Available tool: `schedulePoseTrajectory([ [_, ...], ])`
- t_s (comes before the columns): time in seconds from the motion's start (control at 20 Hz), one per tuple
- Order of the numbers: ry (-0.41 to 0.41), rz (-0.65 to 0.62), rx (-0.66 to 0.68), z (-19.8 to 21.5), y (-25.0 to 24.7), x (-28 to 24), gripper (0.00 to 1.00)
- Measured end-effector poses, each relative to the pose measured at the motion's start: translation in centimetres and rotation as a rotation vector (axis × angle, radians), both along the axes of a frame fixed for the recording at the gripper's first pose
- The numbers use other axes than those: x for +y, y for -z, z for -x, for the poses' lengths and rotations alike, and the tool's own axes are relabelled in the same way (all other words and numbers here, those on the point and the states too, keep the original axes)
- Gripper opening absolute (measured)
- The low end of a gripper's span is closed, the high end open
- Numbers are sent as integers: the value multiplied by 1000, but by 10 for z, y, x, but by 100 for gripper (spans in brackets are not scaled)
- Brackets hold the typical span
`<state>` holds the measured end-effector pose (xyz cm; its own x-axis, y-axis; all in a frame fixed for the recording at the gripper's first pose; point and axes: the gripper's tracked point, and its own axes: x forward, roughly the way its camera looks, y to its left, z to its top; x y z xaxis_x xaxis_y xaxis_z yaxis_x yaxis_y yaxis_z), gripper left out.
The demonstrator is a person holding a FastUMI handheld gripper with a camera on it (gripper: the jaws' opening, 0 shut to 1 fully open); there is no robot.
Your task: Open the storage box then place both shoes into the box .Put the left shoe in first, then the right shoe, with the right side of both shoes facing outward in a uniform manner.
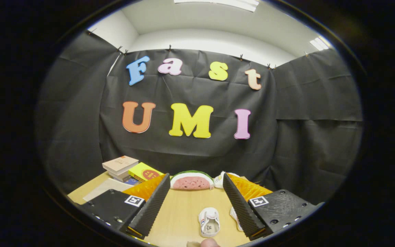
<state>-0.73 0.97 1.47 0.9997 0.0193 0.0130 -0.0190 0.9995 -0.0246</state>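
While apart, jaws astride white shoe (209, 223)

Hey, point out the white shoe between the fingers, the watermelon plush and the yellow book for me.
White shoe (209, 222): gripper view, on its insole, between the open fingers.
Watermelon plush (191, 181): gripper view, pink face, beyond the fingers.
Yellow book (145, 172): gripper view, its cover.

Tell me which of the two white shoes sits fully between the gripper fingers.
The shoe lying sole-opening up in the gap of the open gripper. The other shoe is partly hidden behind the right finger.
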Motion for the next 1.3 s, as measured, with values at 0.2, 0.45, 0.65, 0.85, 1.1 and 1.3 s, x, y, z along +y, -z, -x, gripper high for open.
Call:
schedulePoseTrajectory([
  [0.2,-19,-17,17,-1,6,-4,95],
  [0.45,-75,-87,71,-22,30,7,95],
  [0.65,-229,-126,173,-39,70,53,95],
  [0.85,-393,-187,269,-54,111,105,96],
  [1.1,-511,-380,452,-70,157,151,95],
  [1.3,-560,-488,587,-80,190,172,95],
])
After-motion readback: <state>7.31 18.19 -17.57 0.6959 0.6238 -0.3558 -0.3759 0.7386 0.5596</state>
